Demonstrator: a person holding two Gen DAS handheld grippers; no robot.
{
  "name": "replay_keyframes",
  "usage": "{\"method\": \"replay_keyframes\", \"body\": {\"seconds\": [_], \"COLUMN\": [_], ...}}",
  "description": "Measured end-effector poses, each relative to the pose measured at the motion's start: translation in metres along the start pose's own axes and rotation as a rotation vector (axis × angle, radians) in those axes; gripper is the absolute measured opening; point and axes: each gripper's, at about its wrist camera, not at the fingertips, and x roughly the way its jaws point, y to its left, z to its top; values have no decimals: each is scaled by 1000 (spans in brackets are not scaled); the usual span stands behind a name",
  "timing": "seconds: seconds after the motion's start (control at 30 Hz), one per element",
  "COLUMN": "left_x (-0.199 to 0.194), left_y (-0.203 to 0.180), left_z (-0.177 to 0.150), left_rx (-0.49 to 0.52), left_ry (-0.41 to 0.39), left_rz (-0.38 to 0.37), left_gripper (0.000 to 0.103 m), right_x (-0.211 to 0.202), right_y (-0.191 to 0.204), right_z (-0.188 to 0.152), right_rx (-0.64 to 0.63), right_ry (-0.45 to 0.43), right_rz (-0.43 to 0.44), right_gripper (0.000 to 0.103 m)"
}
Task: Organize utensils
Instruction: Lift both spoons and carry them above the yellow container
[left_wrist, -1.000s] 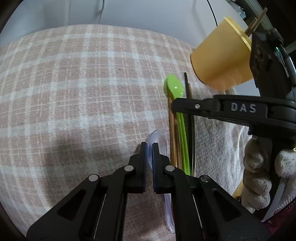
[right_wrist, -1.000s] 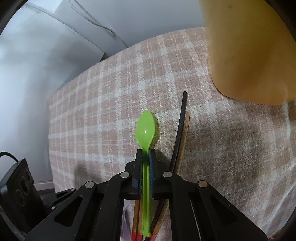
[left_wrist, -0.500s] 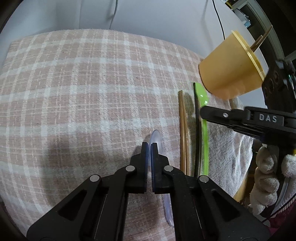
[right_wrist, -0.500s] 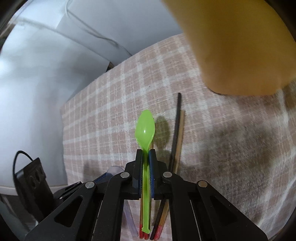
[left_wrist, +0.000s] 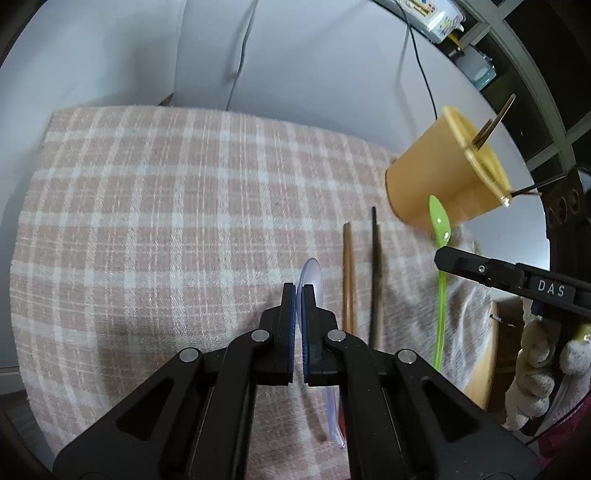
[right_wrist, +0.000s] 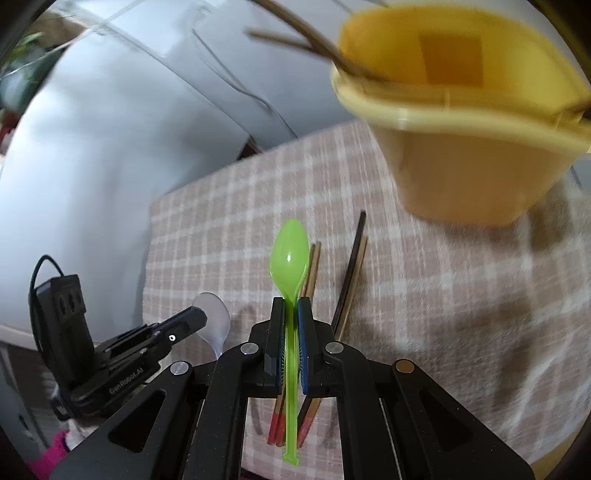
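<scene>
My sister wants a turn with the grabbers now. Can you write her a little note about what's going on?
Left gripper: shut on the clear spoon, lifted off the checked cloth.
Right gripper: shut on the green spoon, also off the cloth, near the yellow cup.
Done: the cup already has a few sticks in it.
Left: put both spoons in the cup, probably, then the chopsticks lying on the cloth.
</scene>
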Motion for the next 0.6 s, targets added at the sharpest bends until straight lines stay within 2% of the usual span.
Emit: {"method": "replay_keyframes", "body": {"seconds": [0.27, 0.43, 0.6], "left_x": [-48, -73, -82], "left_y": [-22, -52, -87], "left_z": [33, 55, 79], "left_rx": [74, 127, 181], "left_ry": [-94, -163, -215], "left_rz": [-19, -63, -115], "left_gripper": [0, 0, 0], "right_x": [-44, -77, -102], "right_y": [-3, -11, -11], "right_z": [2, 5, 11], "right_rx": [2, 16, 22], "right_ry": [-103, -168, -251], "right_rz": [13, 11, -6], "right_gripper": [5, 5, 5]}}
